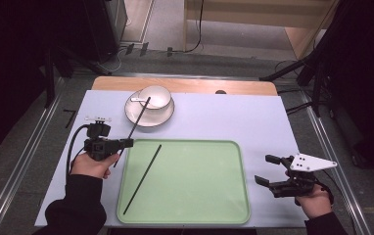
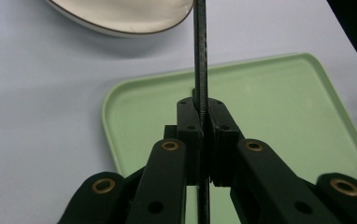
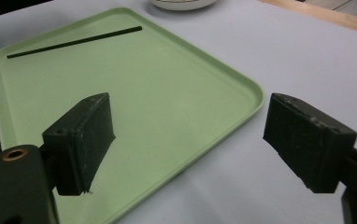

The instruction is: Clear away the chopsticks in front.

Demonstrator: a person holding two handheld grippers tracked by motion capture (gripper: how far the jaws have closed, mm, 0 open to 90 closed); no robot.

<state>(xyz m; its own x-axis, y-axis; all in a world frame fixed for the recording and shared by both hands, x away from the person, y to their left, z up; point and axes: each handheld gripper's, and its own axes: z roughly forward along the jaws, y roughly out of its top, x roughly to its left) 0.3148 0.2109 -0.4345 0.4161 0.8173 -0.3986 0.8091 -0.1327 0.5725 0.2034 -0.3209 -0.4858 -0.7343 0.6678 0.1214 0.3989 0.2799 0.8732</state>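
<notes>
Left of tray, left gripper clamped on chopstick, probably to join its mate there; right gripper wide, idle.

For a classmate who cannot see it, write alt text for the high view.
The left gripper is shut on a black chopstick whose far end leans on a white bowl. A second chopstick lies on the green tray, and the right gripper hangs open beside the tray.
</notes>
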